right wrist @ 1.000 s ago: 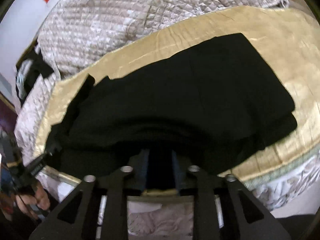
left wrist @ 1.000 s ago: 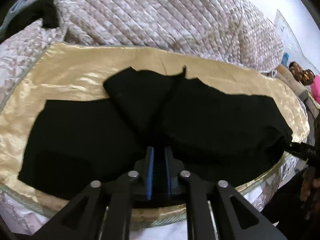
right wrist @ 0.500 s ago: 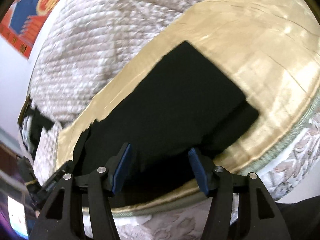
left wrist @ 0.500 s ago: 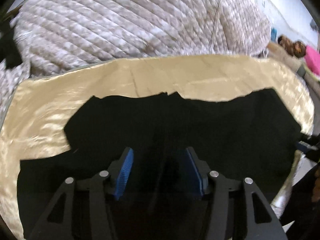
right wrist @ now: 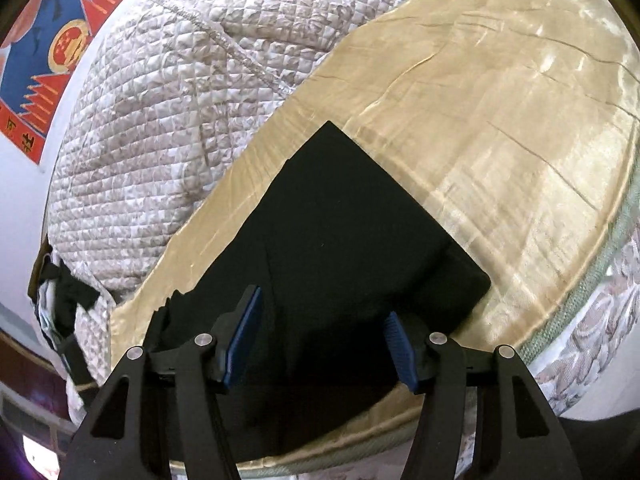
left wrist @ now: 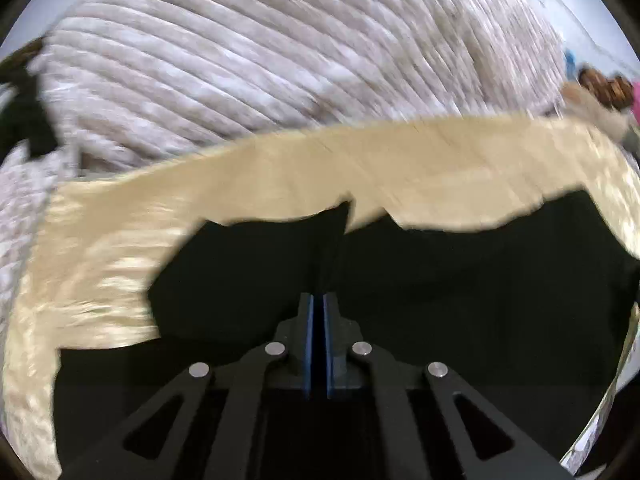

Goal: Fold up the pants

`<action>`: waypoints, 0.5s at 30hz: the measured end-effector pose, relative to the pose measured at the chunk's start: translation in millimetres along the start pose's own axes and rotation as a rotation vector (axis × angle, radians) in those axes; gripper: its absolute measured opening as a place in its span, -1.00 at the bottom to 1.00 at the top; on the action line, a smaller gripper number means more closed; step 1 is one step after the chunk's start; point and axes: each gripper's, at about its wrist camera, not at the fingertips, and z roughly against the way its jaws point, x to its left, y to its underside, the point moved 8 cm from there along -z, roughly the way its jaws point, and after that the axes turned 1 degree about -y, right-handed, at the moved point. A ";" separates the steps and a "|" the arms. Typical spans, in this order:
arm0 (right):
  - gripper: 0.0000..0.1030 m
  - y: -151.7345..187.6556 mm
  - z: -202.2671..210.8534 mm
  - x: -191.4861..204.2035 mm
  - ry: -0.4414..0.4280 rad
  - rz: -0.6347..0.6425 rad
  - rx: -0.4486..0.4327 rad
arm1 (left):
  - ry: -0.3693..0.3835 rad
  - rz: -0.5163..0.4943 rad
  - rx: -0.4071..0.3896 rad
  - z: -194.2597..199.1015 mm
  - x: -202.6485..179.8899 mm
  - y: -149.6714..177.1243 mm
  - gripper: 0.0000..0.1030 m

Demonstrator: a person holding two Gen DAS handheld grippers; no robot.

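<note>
Since a second ago, both tongs sit farther in over the pants [right wrist: 340, 240], black, folded flat on my gold sheet [right wrist: 500, 120]. Left tongs [left wrist: 319, 320] have just snapped closed; whether they pinch cloth I cannot tell. Right tongs [right wrist: 320, 340] gape above the fold, empty.

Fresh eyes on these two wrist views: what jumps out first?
The black pants dominate, spread on the shiny gold cloth that covers the near part of the bed. Behind it bulges a pale quilted blanket. The left gripper has its blue-padded jaws shut above the pants, while the right gripper stands open over them.
</note>
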 end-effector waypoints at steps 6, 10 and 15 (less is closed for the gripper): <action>-0.72 -4.0 -5.3 -18.3 0.018 -0.055 0.007 | -0.121 0.288 -0.153 75.8 92.9 20.2 -0.90; -0.73 -4.1 -2.9 -17.5 0.011 -0.049 -0.002 | -0.184 0.461 -0.135 98.6 142.8 69.9 -0.90; -0.73 -3.4 -1.5 -18.9 0.011 -0.043 -0.006 | -0.123 0.689 -0.009 77.5 179.0 125.3 -0.90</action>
